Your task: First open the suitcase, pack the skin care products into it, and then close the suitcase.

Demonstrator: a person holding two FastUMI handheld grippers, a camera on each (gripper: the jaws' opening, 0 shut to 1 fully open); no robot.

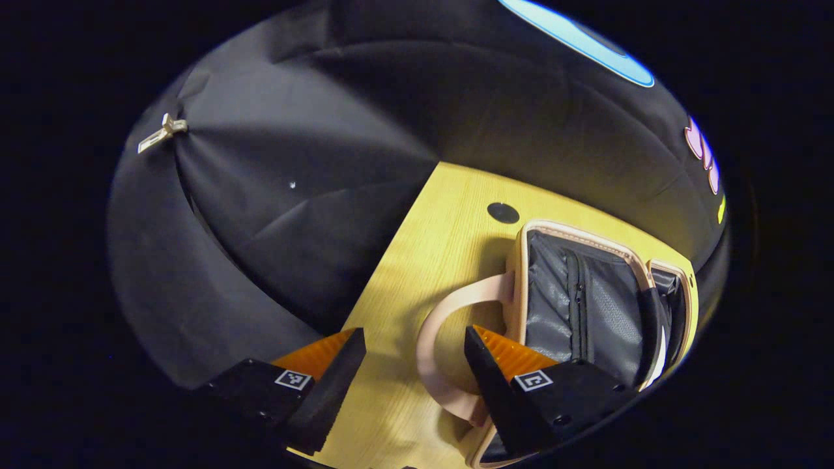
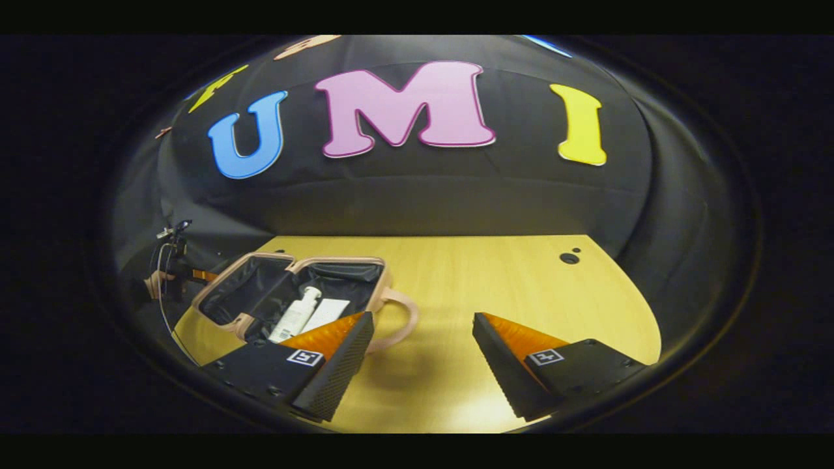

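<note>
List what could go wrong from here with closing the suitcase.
1. The suitcase lies open with a white bottle and a flat white pack loose inside; swinging a half shut may tip them out or trap them at the rim.
2. The handle loops right by the open left tool; a finger could snag it and drag the case across the table.

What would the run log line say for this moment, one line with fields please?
suitcase: open on table | inside: bottle, flat white packet | left gripper: open, by handle | right gripper: open, empty | lid not yet closed
</note>
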